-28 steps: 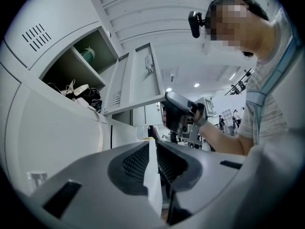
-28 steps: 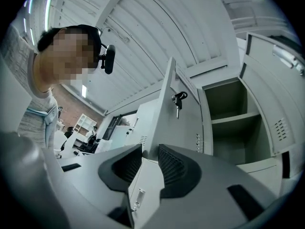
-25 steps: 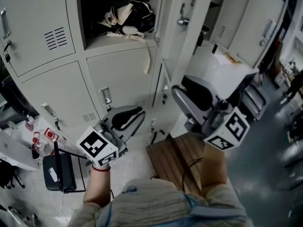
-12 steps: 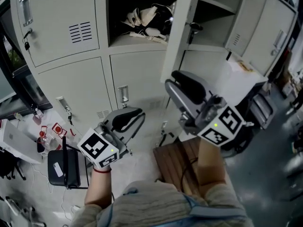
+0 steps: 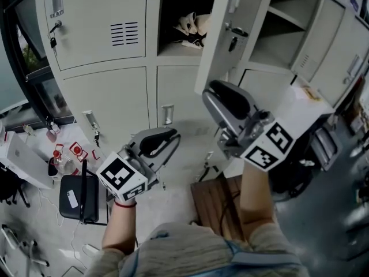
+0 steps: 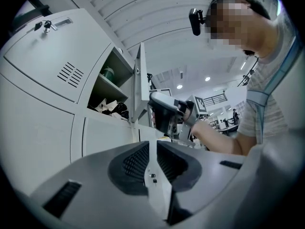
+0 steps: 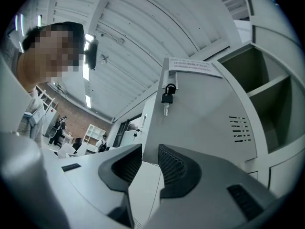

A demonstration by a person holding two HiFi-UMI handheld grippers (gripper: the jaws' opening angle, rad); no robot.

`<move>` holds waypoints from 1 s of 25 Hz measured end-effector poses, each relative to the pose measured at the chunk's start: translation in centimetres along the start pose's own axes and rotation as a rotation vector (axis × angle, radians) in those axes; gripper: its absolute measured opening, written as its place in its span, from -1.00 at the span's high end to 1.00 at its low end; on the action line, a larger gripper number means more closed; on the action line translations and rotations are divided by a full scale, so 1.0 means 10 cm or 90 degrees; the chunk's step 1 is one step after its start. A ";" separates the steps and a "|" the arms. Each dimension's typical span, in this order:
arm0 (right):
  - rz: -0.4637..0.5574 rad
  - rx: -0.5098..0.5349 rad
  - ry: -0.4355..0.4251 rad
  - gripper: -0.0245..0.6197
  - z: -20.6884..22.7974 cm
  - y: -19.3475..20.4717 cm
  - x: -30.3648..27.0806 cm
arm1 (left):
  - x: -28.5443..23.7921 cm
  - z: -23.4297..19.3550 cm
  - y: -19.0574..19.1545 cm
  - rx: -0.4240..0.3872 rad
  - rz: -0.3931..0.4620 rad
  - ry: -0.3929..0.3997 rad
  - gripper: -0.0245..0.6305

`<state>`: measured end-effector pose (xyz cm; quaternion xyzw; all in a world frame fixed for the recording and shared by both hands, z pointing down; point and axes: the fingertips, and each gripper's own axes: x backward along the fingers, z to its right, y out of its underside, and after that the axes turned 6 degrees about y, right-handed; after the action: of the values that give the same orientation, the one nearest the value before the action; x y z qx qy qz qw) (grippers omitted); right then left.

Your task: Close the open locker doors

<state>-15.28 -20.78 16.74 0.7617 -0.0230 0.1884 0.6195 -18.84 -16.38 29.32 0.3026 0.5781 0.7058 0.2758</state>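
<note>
A grey locker door (image 5: 230, 33) stands swung out from the locker bank, a key hanging in its lock (image 5: 232, 39). Behind it an open compartment (image 5: 190, 27) holds bags and cloth. My right gripper (image 5: 214, 100) is open with nothing between its fingers, just below the door's lower edge. In the right gripper view the door face (image 7: 205, 109) with its key (image 7: 167, 99) fills the space ahead. My left gripper (image 5: 167, 137) is lower and left, open by a narrow gap and empty, pointing at the closed lower locker (image 5: 173, 103). The left gripper view shows the door edge (image 6: 140, 89) and the right gripper (image 6: 164, 113).
More open compartments and doors stand at the right (image 5: 323, 39). A wooden bench (image 5: 216, 206) is below me. On the floor at left are a black case (image 5: 78, 198), a white laptop (image 5: 23, 160) and small red items (image 5: 63, 154). A closed upper locker (image 5: 98, 22) carries keys.
My right gripper has risen and shifted left, closer to the open door's lower edge. The lockers have slid right in the head view. The left gripper has hardly moved.
</note>
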 end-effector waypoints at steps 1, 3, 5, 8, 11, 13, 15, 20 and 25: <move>-0.002 -0.001 -0.003 0.60 0.00 0.02 -0.05 | 0.03 -0.02 0.00 0.000 -0.001 -0.004 0.83; -0.007 -0.002 -0.006 0.60 -0.01 0.05 -0.14 | 0.07 -0.07 0.01 -0.001 -0.003 -0.013 0.83; -0.011 -0.002 -0.008 0.60 -0.01 0.08 -0.22 | 0.12 -0.12 -0.01 -0.005 -0.005 -0.022 0.83; -0.014 -0.002 -0.010 0.60 0.00 0.12 -0.35 | 0.18 -0.22 -0.04 -0.013 -0.008 -0.036 0.83; -0.022 -0.002 -0.016 0.60 -0.01 0.18 -0.47 | 0.22 -0.32 -0.05 -0.016 -0.008 -0.048 0.83; -0.028 -0.001 -0.017 0.60 0.01 0.22 -0.56 | 0.25 -0.37 -0.05 -0.016 -0.007 -0.055 0.83; -0.035 0.000 -0.013 0.60 0.03 0.26 -0.64 | 0.27 -0.41 -0.05 -0.015 -0.007 -0.060 0.83; -0.047 -0.002 -0.007 0.60 0.10 0.35 -0.83 | 0.32 -0.49 -0.03 -0.011 -0.007 -0.069 0.83; -0.062 0.002 -0.004 0.60 0.15 0.43 -1.03 | 0.38 -0.56 -0.02 -0.011 -0.008 -0.081 0.83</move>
<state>-25.61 -25.21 17.33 0.7637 0.0126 0.1555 0.6265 -25.52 -17.11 28.70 0.3409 0.5548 0.6885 0.3193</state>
